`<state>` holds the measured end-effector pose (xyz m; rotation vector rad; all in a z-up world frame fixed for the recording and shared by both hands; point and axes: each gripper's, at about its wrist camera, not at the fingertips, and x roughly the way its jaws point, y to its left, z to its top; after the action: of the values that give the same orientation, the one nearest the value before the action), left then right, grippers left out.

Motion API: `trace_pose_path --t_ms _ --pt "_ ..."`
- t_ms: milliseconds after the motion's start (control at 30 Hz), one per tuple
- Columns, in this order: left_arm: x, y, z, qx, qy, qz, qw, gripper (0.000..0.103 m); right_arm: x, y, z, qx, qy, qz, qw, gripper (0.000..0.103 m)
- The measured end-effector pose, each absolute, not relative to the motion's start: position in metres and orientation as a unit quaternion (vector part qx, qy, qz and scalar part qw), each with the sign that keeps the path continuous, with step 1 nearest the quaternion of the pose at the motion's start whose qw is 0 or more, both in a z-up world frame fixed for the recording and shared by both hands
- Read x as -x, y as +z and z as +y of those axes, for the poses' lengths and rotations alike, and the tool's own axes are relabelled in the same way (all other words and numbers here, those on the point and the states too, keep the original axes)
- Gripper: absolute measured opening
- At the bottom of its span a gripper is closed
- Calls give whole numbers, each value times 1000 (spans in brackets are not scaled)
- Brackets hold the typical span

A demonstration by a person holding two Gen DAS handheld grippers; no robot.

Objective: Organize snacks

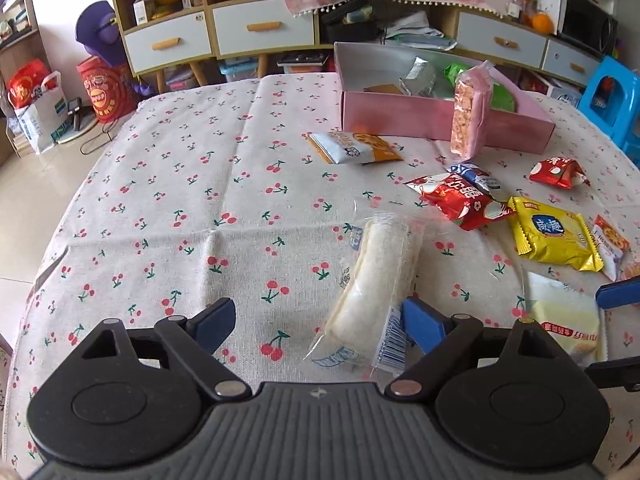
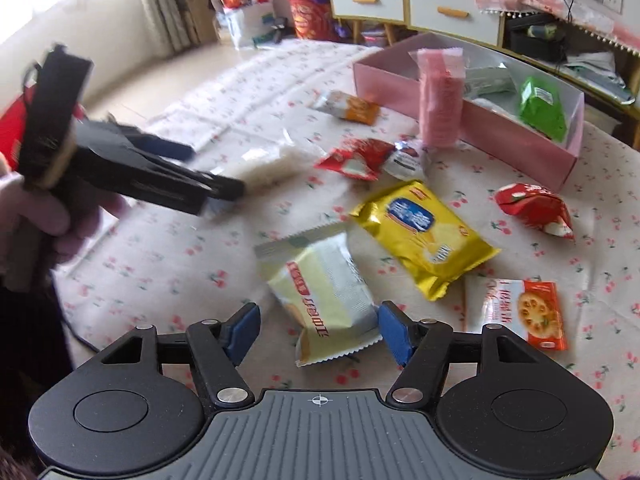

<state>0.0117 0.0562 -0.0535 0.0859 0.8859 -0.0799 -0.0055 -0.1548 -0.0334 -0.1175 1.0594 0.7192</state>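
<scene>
Cherry-print cloth covers the tabletop [image 1: 168, 184], with a pink box [image 1: 400, 114] at its far side already holding a few packets, while most snacks are scattered loose in front of it. Both tools look set for a pick. The left hand-held gripper [image 1: 318, 322] hangs low with its blue pads wide apart, holding nothing; the clear-wrapped white roll [image 1: 378, 276] lies slantwise, its near end against the right pad rather than centred. I would shift right and square the pads across the roll's narrow width before closing, since crinkly film slips. The right hand-held gripper [image 2: 318, 330] is likewise spread wide and empty, tilted down over the pale yellow cake packet [image 2: 324, 292], whose near end sits between the pads. Close gently on the body, not the sealed edge.
</scene>
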Motion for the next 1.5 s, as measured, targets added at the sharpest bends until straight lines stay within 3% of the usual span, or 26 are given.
trace_pose_path --t_ms 267,633,833,900,1000,1500 --pt "-16 -54 57 -31 -55 436 898 81 12 -48 -146 142 314 487 803 75" --pt "-18 -56 45 -71 -74 422 901 73 10 -49 -134 116 308 482 812 74" --pt "-17 -52 41 -81 -95 423 897 54 8 -46 -130 106 311 489 808 64" --pt "-18 -51 38 -86 -107 426 894 40 8 -46 -129 103 311 490 808 63" --pt "-19 -48 35 -90 -113 430 891 36 8 -44 -129 93 310 496 806 61" --pt "-27 -30 47 -20 -126 437 891 32 -1 -23 -138 38 300 489 818 60"
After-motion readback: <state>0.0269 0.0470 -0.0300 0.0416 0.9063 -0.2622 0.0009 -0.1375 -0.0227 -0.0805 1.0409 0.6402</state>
